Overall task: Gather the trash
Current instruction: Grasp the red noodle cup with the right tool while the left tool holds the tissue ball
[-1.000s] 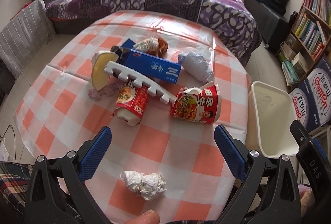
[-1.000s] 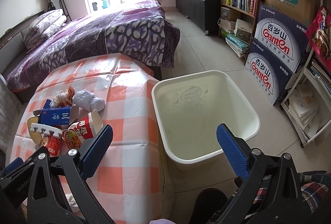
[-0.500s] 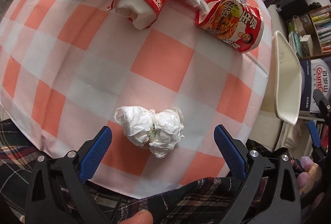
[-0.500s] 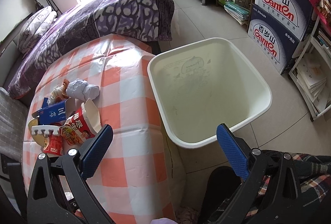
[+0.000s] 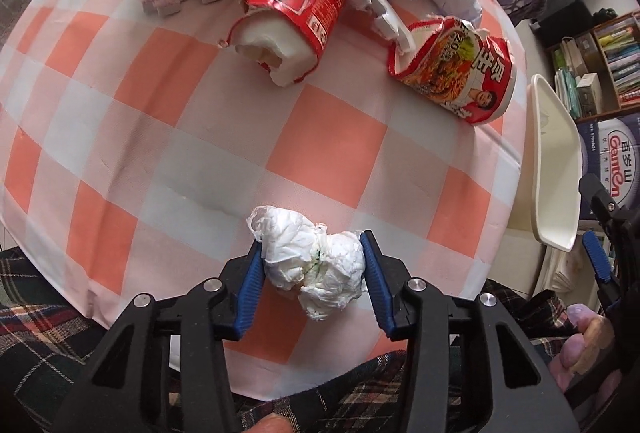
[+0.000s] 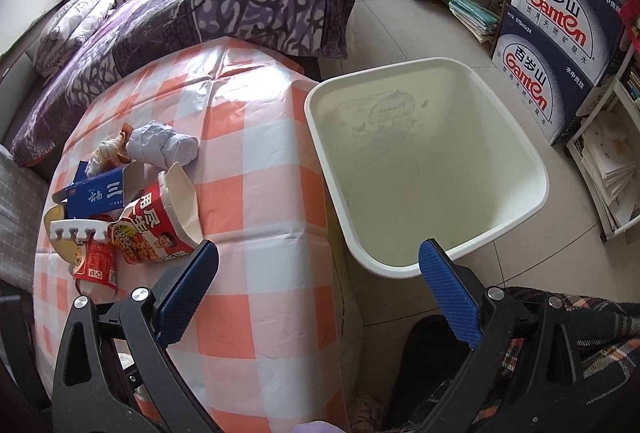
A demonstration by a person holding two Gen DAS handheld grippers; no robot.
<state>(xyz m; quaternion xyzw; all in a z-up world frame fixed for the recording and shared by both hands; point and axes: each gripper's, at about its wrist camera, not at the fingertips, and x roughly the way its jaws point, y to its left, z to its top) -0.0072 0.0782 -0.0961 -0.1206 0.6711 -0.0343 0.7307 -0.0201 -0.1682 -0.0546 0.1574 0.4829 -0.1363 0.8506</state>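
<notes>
While our left tool (image 5: 312, 265) has just been closing onto the crumpled tissue wad (image 5: 312, 265) at the bench's (image 5: 200, 161) near edge, our right tool (image 6: 318, 283) gapes; bin (image 6: 536, 169) empty, cups, box, paper remain.

I see a crumpled white tissue wad (image 5: 314, 265) on the near edge of my orange-checked table, and the empty cream plastic bin (image 6: 432, 169) beside it.

Tissue wad (image 5: 316, 265) on table (image 5: 240, 137), nearer than cups (image 5: 456, 73); bin (image 6: 424, 169) right.
</notes>
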